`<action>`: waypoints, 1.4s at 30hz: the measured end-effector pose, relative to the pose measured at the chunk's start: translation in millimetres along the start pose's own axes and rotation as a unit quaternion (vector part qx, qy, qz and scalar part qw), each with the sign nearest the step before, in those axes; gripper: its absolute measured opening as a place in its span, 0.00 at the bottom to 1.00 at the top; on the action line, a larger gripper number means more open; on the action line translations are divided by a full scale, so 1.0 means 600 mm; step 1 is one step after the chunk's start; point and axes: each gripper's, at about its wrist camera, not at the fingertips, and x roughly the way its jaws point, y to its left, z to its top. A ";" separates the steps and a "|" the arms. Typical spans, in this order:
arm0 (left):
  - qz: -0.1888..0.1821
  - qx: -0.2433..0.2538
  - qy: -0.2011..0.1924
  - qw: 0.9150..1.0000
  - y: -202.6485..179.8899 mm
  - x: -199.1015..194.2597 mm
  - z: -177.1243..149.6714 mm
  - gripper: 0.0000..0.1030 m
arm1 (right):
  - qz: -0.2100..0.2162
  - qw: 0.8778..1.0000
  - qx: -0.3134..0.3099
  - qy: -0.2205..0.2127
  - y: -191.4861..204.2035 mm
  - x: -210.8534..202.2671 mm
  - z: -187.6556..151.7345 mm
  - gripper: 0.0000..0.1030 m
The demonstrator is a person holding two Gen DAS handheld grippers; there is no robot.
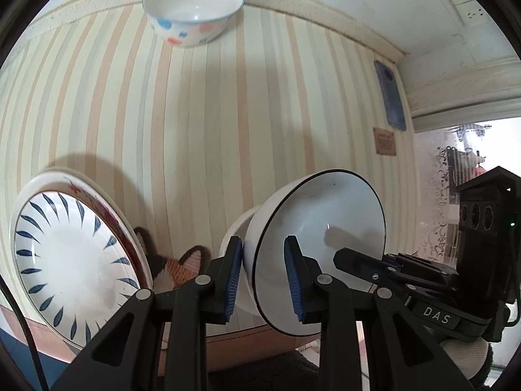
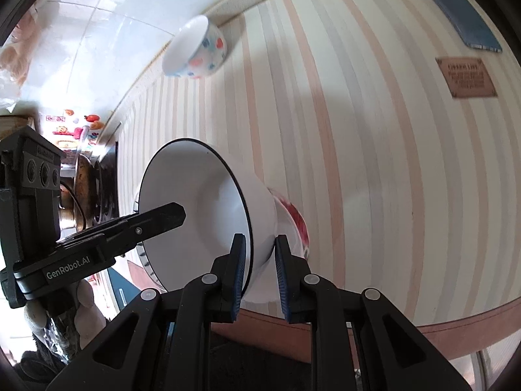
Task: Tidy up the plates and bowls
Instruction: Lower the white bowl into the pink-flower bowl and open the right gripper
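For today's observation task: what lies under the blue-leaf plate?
A larger red-patterned plate: only its rim shows around the blue-leaf plate. Its centre, and anything beneath the pair, is covered.

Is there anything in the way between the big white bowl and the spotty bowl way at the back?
Nothing visible is. Both grippers, left and right, hold the black-rimmed white bowl by its rim, above the striped table. Between it and the spotty bowl lies only bare tabletop. The stacked plates sit off to one side, the phone to the other.
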 end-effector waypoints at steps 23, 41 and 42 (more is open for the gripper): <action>0.040 0.014 0.019 0.999 -0.018 0.058 -0.014 0.24 | -0.033 0.999 -0.016 0.022 0.001 0.042 -0.003 0.19; 0.057 0.039 -0.023 0.997 -0.017 0.019 -0.023 0.49 | -0.049 0.998 -0.022 0.025 0.003 0.028 -0.002 0.22; 0.063 0.045 -0.037 0.996 -0.019 0.008 -0.020 0.62 | -0.048 0.998 -0.023 0.024 0.003 0.024 -0.002 0.22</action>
